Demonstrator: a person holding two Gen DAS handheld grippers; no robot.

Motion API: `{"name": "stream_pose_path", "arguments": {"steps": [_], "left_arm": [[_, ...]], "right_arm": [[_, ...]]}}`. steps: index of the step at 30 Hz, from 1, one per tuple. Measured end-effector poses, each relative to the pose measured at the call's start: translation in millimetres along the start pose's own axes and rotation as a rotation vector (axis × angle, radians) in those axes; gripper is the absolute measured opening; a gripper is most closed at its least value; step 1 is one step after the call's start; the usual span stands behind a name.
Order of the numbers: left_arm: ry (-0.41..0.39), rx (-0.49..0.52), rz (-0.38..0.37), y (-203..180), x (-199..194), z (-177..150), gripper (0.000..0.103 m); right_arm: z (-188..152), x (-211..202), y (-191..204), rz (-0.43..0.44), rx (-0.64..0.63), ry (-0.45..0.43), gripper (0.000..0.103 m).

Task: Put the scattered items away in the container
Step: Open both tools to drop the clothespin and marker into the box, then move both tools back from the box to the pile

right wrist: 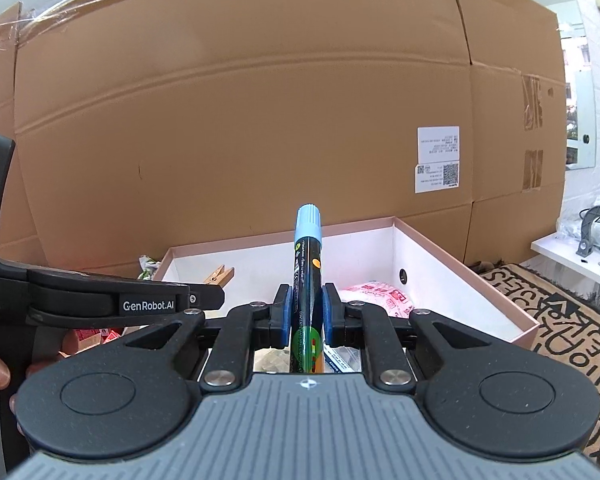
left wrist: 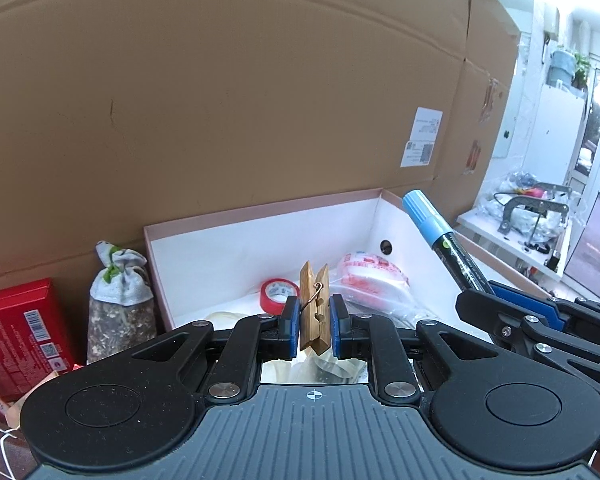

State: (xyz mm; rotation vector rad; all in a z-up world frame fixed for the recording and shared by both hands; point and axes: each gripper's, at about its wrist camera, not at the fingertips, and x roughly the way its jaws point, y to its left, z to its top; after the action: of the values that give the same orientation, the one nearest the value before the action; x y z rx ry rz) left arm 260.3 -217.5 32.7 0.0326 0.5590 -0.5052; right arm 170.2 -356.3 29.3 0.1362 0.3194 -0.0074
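The left gripper pinches a small wooden spring clothespin across its flat sides, above the open pink-rimmed white cardboard box; the right gripper clamps a black marker with a pale blue cap mid-barrel, also over the box. The clothespin looks light and rigid, its grainy wood easy to grip; the marker's glossy barrel seems more slippery, so a hold near its middle suits it. Inside lie a red tape roll, a soft pink-printed plastic packet and something pale, possibly cloth
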Motion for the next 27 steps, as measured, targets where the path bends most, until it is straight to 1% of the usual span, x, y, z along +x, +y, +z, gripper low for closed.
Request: {"name": "stream_pose_path", "arguments": {"steps": [11, 14, 16, 17, 18, 19, 20, 21, 22, 25, 27], "left_arm": [[0.029, -0.005, 0.004, 3, 18, -3, 0.012], [0.029, -0.005, 0.004, 3, 20, -3, 0.014], [0.030, -0.010, 0.007, 4, 21, -3, 0.037], [0.027, -0.019, 0.017, 5, 20, -3, 0.054], [0.023, -0.027, 0.028, 6, 20, -4, 0.079], [0.007, -0.039, 0.045, 7, 17, -3, 0.086], [-0.027, -0.058, 0.079, 10, 13, -4, 0.091], [-0.048, -0.063, 0.086, 12, 10, -3, 0.093], [-0.067, -0.068, 0.092, 14, 8, -3, 0.093], [-0.047, -0.095, 0.068, 19, 7, -2, 0.093], [-0.044, -0.086, 0.070, 18, 8, -4, 0.093]], "right_arm": [[-5, 19, -5, -0.008, 0.014, 0.030, 0.018], [-5, 22, -5, -0.008, 0.013, 0.030, 0.018], [-6, 24, -5, -0.008, 0.011, 0.027, 0.018], [-6, 24, -4, -0.009, 0.002, 0.017, 0.018], [-7, 24, -3, -0.012, -0.007, 0.007, 0.023], [-7, 22, -2, -0.027, -0.018, -0.013, 0.032], [-8, 21, -1, -0.042, -0.029, -0.032, 0.048], [-8, 19, 0, -0.055, -0.039, -0.050, 0.061], [-8, 17, 1, -0.057, -0.045, -0.056, 0.061], [-7, 13, 2, -0.050, -0.047, -0.061, 0.061], [-7, 11, 4, -0.054, -0.056, -0.063, 0.062]]}}
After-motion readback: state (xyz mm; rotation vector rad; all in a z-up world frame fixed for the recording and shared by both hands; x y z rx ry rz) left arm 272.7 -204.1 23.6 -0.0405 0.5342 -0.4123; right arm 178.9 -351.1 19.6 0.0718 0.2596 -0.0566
